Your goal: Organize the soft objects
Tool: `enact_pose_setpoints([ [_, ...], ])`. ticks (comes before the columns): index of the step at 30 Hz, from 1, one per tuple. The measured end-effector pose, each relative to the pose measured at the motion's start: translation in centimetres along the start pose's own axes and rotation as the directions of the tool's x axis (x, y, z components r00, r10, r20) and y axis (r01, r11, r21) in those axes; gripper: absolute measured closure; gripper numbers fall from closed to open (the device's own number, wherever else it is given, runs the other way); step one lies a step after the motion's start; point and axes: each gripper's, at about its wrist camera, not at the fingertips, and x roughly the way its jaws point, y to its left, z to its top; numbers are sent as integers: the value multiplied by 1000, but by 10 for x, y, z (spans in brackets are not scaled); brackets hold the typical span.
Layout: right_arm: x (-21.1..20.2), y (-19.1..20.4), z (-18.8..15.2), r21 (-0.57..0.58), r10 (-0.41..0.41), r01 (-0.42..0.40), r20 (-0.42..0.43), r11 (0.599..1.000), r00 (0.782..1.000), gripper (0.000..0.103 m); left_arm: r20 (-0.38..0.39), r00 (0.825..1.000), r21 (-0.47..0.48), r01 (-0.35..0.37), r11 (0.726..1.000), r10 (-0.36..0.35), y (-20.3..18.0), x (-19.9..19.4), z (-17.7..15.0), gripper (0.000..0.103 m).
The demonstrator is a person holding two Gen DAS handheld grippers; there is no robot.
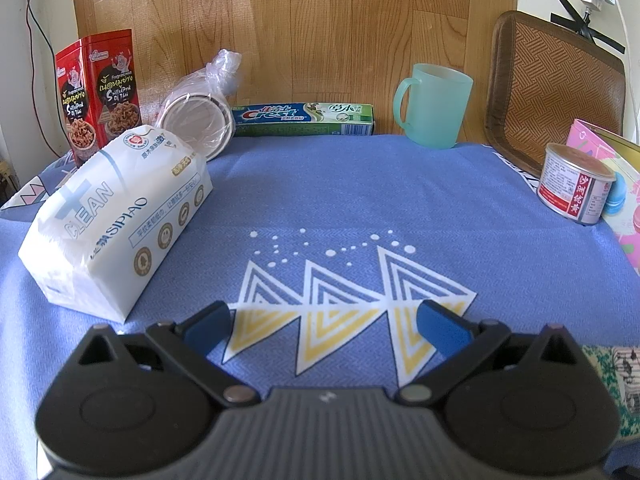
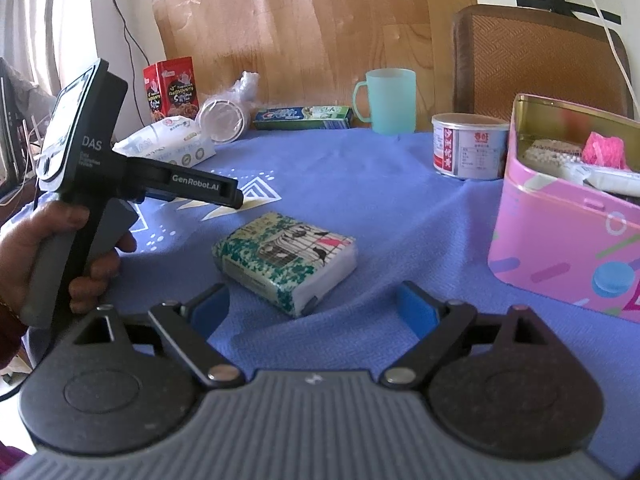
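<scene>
pink tin (image 2: 560, 240): soft items inside | both grippers' fingers wide, empty

Tissue pack (image 2: 285, 261) mid-cloth (image 2: 400, 200); tin (image 2: 568, 240) right; mug (image 2: 386, 100) behind.

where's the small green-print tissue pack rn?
Right wrist view: the small tissue pack lies flat on the blue cloth, just ahead of the open right gripper, left of the pink tin.
</scene>
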Motion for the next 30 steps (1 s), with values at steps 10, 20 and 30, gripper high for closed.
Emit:
enact_pose_setpoints([
  [10, -2, 3, 1, -31, -16, 16, -2, 999, 1000, 14, -8, 964, -97, 264, 960, -266, 11, -32, -6, 1],
  [20, 9, 14, 9, -120, -4, 2, -18, 993, 1000, 59, -125, 839, -38, 530, 847, -530, -46, -44, -6, 57],
  [30, -74, -54, 40, 15, -234, 236, 222, 972, 947, 58, -57, 743, 242, 659, 712, -667, -176, -81, 60, 49],
])
